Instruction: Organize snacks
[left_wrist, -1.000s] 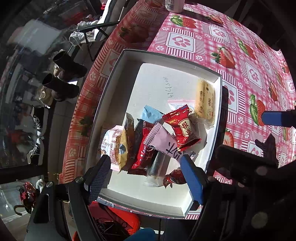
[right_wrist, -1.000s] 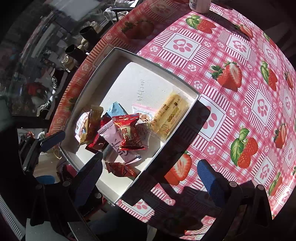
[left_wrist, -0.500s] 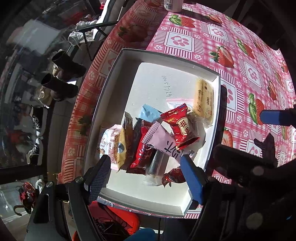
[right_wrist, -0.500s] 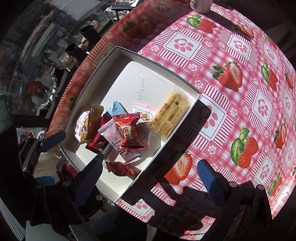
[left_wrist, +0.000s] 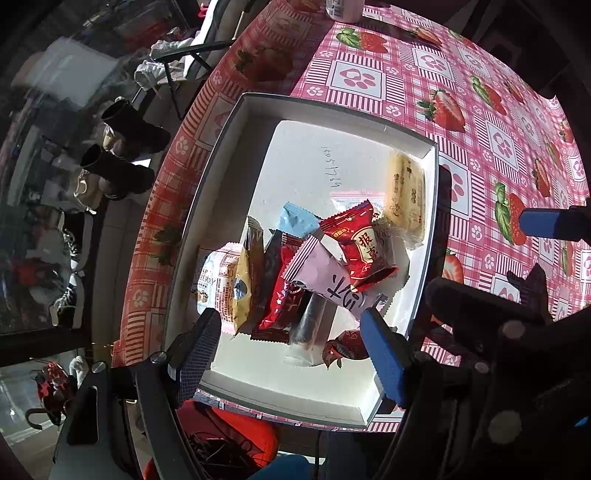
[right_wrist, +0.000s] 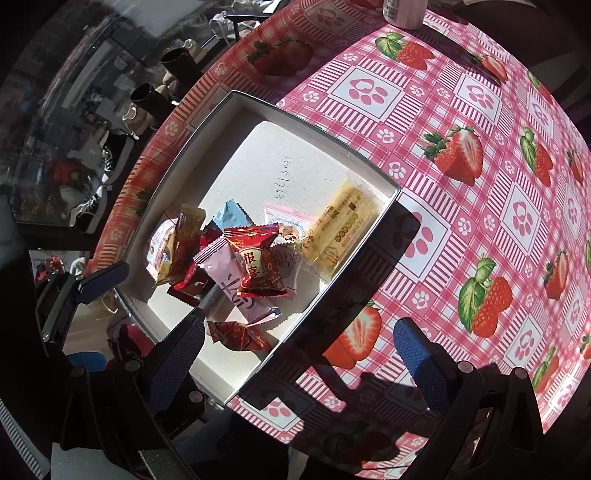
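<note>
Both tongs are hanging spread wide, pinching nothing: left tongs over the snack pile in the white box, right tongs straddling its edge on the bench.

Table: covered in pink checked cloth with strawberry and paw prints. White open box sits near the left edge, holding snack packets. A white container stands at the far edge.

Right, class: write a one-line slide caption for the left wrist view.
Open left gripper hovers over a white box of mixed snack packets on a strawberry tablecloth.
</note>
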